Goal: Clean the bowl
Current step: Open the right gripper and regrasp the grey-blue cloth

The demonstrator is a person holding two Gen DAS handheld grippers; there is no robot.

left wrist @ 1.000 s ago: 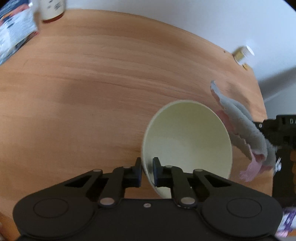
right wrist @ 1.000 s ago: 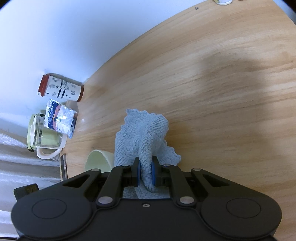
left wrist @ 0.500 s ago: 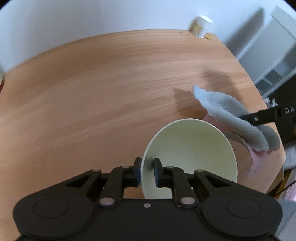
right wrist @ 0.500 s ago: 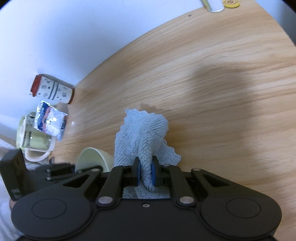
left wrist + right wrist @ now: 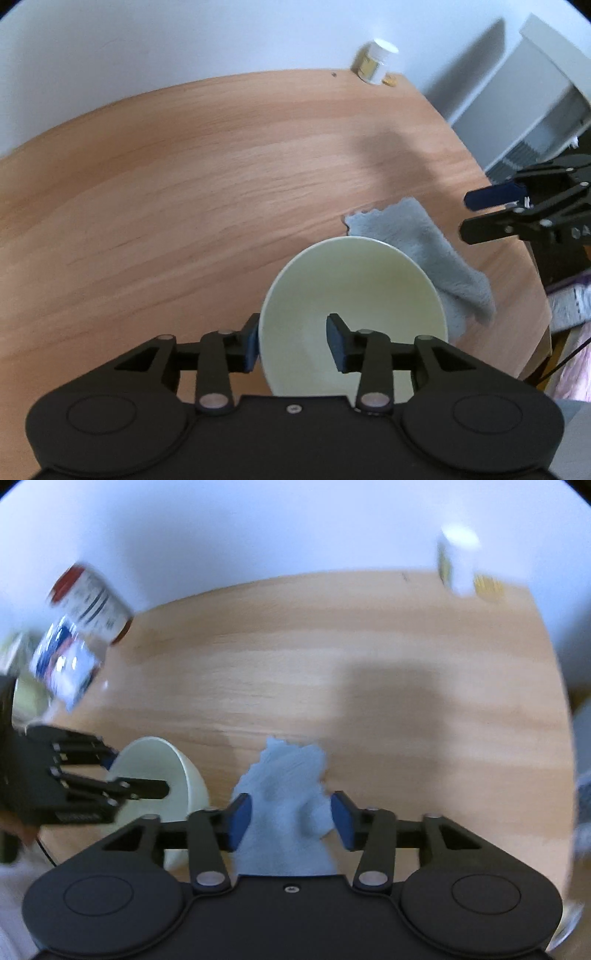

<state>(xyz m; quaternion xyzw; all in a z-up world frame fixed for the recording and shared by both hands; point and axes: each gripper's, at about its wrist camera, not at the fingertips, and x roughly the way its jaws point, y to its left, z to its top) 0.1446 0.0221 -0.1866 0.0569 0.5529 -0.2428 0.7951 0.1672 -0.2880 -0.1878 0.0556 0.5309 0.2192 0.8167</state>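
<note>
Smooth round cream bowl (image 5: 354, 310) on wood-grain bench (image 5: 184, 192); left tongs (image 5: 291, 341) opening, straddling rim. Right tongs (image 5: 291, 821) opening around fluffy grey-blue cloth (image 5: 288, 805).

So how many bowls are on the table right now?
1. The pale bowl sits near the table's front edge, beside the grey cloth, its rim between the left gripper's opening jaws.

Matte black left tool (image 5: 291, 341), blue pads (image 5: 251, 347), silver pivot screws, round housing discs
</note>
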